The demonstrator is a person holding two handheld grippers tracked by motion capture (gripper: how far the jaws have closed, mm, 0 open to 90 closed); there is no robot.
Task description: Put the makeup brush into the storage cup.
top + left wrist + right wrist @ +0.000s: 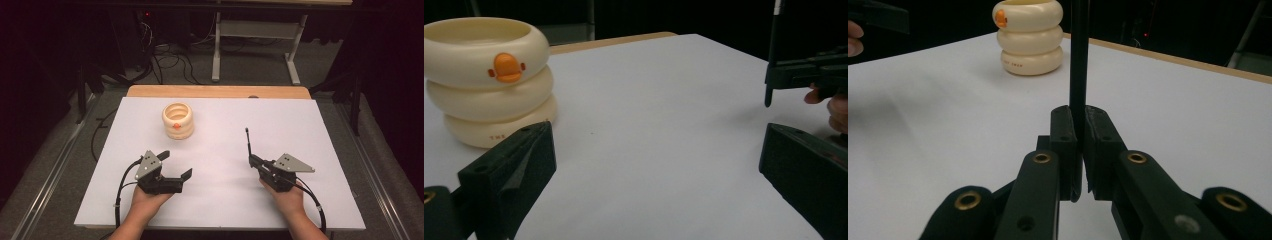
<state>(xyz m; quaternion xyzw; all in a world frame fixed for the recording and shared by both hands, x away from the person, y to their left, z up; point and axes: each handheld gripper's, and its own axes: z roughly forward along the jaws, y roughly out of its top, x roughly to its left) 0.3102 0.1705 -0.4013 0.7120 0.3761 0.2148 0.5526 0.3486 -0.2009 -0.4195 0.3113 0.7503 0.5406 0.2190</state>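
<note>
Clamped in our right gripper (1078,150), lower centre, stands a thin black pen (1078,60); our left gripper (176,164) gapes wide near the cream duck-faced holder (178,120).

right gripper (1079,150): fingers (1064,135) pinching a thin black rod (1079,60) that is standing upright between them | cream ringed holder (1029,37) with orange beak sitting farther off on the white desk (1173,110) | top left: possibly a fingertip beside a dark gripper part, cropped
</note>
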